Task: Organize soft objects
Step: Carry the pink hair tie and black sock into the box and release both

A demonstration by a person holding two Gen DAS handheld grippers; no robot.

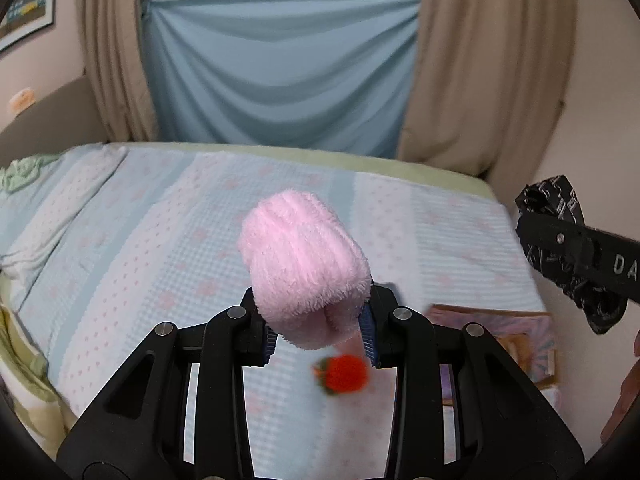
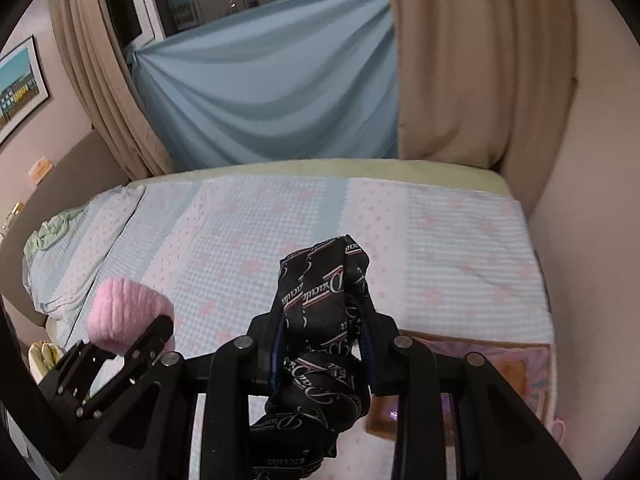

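Pink fluffy roll [image 1: 304,272] and black printed cloth [image 2: 324,320] — both lifted above the bed [image 1: 160,240].

Pink roll clamped between left gripper [image 1: 320,336] fingers, red strawberry toy [image 1: 345,374] lying below; black cloth pinched by right gripper [image 2: 324,356] fingers — dangling beneath. Patterned box [image 2: 516,364] at bed's right edge.

There were two tools [image 1: 320,332], one pink fluffy sock [image 1: 304,268], one black printed cloth [image 2: 320,320], one strawberry toy [image 1: 344,374], one bed [image 1: 160,240] and two beige curtains [image 1: 480,60].
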